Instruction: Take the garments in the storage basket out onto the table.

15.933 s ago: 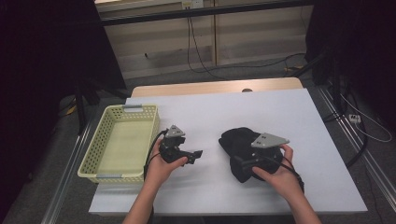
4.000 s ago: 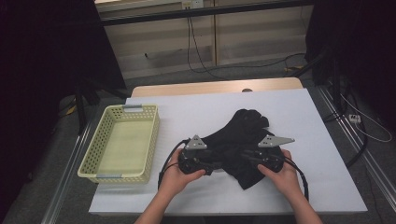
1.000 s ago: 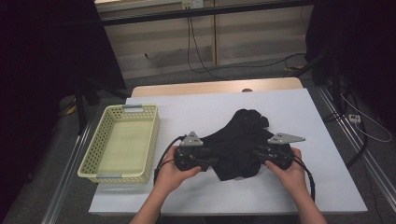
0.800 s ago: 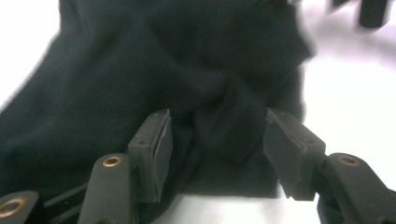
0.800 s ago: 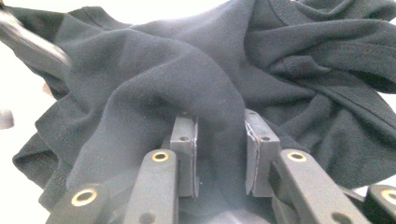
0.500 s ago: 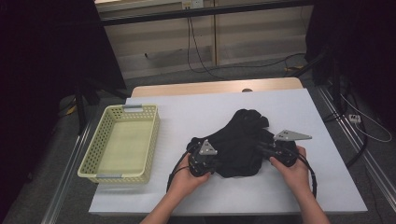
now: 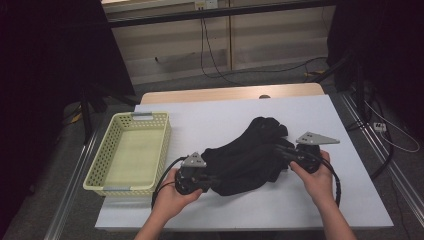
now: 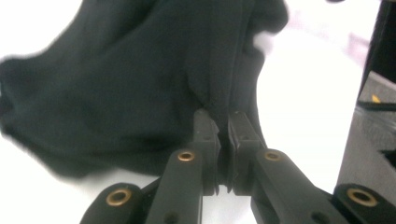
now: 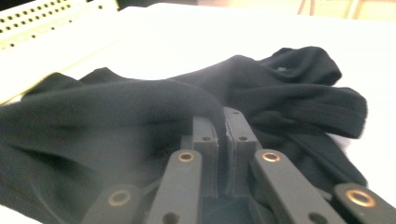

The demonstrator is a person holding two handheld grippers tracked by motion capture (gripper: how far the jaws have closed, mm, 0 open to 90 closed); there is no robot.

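While we look down from the high view, we find a black garment (image 7: 250, 157) lying crumpled on the white table (image 7: 215, 120), roughly at its middle and a little toward the person's side. We see the left gripper (image 7: 204, 181) at the cloth's near left edge and the right gripper (image 7: 281, 151) at its right edge, each held in one of the person's hands, with the cloth stretched in a loose heap between them. From the left gripper view we can tell that the left gripper (image 8: 223, 122) has its jaws pressed nearly together with a fold of the black garment (image 8: 116, 84) pinched between them, the fabric rising in a ridge from the tips. From the right gripper view we find the same of the right gripper (image 9: 222, 122): its jaws are drawn close with an edge of the black garment (image 9: 140, 112) caught in the narrow gap, and more folds of cloth lie beyond on the table. We also see a pale yellow basket (image 7: 111, 152) standing at the left of the table, well apart from the cloth, and its perforated wall shows at the upper left corner of the right gripper view (image 9: 51, 18).
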